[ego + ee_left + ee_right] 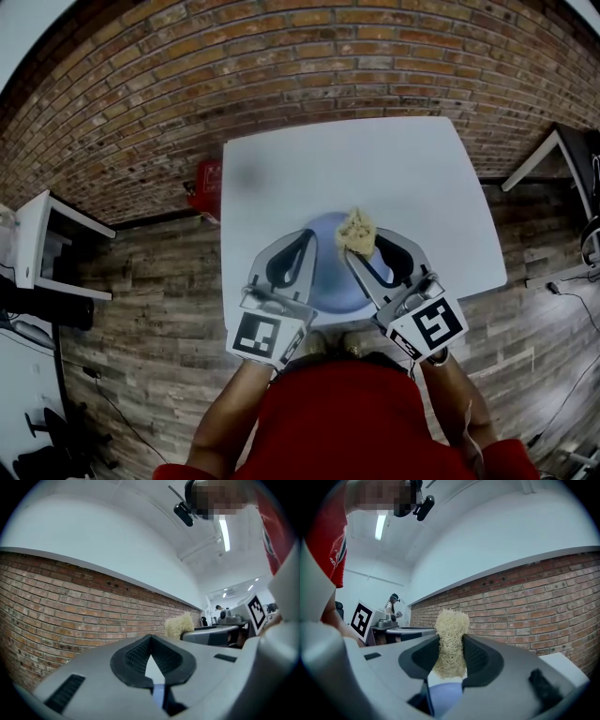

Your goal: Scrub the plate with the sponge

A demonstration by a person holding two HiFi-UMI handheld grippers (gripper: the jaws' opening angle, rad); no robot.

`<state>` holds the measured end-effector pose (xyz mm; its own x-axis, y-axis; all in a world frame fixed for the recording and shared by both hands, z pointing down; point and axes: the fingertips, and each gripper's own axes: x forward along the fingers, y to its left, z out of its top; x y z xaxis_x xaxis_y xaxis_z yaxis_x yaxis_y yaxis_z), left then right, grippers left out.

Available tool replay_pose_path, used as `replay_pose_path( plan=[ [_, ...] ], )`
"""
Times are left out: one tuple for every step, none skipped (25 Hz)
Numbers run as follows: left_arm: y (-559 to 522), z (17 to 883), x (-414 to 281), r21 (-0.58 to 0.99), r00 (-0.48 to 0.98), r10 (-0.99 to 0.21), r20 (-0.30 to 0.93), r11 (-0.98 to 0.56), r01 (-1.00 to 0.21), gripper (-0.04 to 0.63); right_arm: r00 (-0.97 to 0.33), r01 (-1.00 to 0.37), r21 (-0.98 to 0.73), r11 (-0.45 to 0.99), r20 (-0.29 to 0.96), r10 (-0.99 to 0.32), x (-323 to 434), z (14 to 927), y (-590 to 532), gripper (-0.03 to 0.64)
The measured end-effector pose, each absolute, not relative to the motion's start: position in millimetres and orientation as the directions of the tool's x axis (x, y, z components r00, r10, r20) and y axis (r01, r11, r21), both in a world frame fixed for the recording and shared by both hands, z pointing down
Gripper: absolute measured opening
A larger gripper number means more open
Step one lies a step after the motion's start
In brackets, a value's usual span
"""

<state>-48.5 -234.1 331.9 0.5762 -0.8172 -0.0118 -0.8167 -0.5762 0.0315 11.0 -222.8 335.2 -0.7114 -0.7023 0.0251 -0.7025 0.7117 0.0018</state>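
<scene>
tabletop: white tabletop (375, 169), brick wall behind its far edge.
plate: pale blue plate (330, 277) sits at the middle of the near edge, partly under both tongs.
left tongs: left tongs (305, 234) closed tip to tip with nothing between them, pointing level over the plate's left side. Can't tell if they touch it.
right tongs: right tongs (364, 251) clamped on the sponge, level, over the plate's right side.
sponge: pale fibrous sponge (356, 231) stands upright between the right pads, with its top sticking out past the tips. It looks to be above the plate, not pressed on it.
step: looks like scrub setup, sponge not yet down. I'd tip the right tongs so the sponge's free end meets the plate face, then rub in overlapping circles with light pressure. Keep the clamp firm, since the fibre will squash and slip. The plate is close to the near edge, so the left tongs should brace the rim or it may skate off.
counts: 1 tabletop, 1 plate, 2 tongs, 1 sponge.
</scene>
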Motion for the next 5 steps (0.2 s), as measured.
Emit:
replay_pose_path(
  plan=[
    [-233.6, 331.6, -48.3, 0.032, 0.576, -0.817, -0.012, -0.576, -0.817, 0.012, -0.712, -0.702, 0.002, 0.713, 0.024, -0.701, 10.8, 334.6, -222.5, 0.152],
    [-233.1, 331.4, -48.2, 0.031, 0.576, -0.818, -0.012, -0.576, -0.817, 0.012, -0.713, -0.701, 0.001, 0.713, 0.023, -0.701, 10.6, 334.1, -222.2, 0.152],
    [-232.5, 331.2, -48.2, 0.031, 0.575, -0.818, -0.013, -0.575, -0.817, 0.012, -0.714, -0.7, 0.001, 0.714, 0.022, -0.7, 10.4, 333.7, -221.9, 0.152],
    [-232.0, 331.2, -48.2, 0.031, 0.575, -0.818, -0.013, -0.575, -0.818, 0.012, -0.715, -0.699, 0.001, 0.715, 0.021, -0.699, 10.1, 333.4, -221.6, 0.152],
    [-231.4, 331.1, -48.2, 0.031, 0.574, -0.819, -0.012, -0.574, -0.818, 0.012, -0.716, -0.698, 0.0, 0.716, 0.02, -0.698, 9.9, 333.1, -221.2, 0.152]
  ],
)
